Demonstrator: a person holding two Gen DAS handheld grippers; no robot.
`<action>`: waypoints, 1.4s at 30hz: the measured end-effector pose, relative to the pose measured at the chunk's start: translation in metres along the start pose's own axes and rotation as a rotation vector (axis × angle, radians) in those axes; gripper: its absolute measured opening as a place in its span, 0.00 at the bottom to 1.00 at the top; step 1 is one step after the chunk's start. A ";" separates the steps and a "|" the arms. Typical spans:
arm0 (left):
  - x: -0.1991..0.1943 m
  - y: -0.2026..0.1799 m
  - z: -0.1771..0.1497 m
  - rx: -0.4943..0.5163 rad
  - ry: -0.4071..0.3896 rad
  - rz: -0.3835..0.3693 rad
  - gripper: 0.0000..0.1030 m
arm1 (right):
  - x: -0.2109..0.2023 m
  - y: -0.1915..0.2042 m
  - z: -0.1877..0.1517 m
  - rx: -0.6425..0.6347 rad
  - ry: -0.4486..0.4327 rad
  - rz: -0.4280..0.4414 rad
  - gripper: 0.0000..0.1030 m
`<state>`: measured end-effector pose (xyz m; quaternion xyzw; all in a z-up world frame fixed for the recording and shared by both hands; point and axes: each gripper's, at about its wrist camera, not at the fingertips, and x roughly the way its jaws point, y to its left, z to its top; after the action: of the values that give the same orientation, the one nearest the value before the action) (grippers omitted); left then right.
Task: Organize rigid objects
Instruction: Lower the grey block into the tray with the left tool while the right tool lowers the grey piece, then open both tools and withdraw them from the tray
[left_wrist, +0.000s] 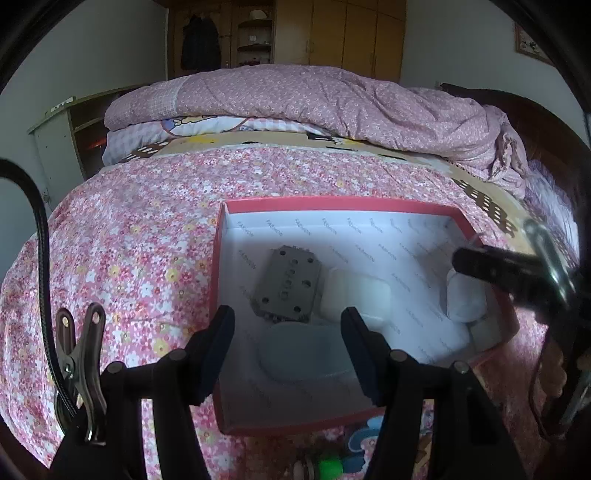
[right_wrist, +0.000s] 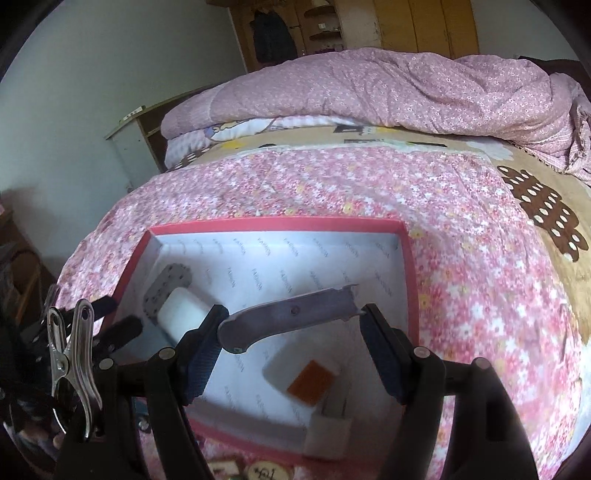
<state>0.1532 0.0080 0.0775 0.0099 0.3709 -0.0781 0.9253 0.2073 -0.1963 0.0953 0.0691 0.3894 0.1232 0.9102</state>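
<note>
Behind the right tongs (right_wrist: 291, 332), the white block (right_wrist: 183, 314) is half hidden.

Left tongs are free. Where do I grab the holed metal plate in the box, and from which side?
Take the plate by its far short edge, left tongs coming down from above. That end and its left side are bare; the white block crowds its right side, the grey disc its near end. It lies nearly flat, so probably tip an edge up first.
</note>
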 end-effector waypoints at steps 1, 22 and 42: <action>-0.001 0.000 -0.001 -0.001 0.000 0.000 0.61 | 0.001 -0.001 0.001 -0.001 0.000 -0.002 0.72; -0.013 -0.001 -0.014 -0.040 0.020 -0.020 0.61 | -0.009 0.009 -0.016 -0.047 0.008 -0.009 0.73; -0.060 0.001 -0.051 -0.058 0.047 -0.054 0.61 | -0.075 0.021 -0.089 0.013 0.029 0.012 0.73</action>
<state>0.0757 0.0215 0.0816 -0.0248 0.3947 -0.0919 0.9139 0.0888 -0.1941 0.0904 0.0753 0.4027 0.1271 0.9033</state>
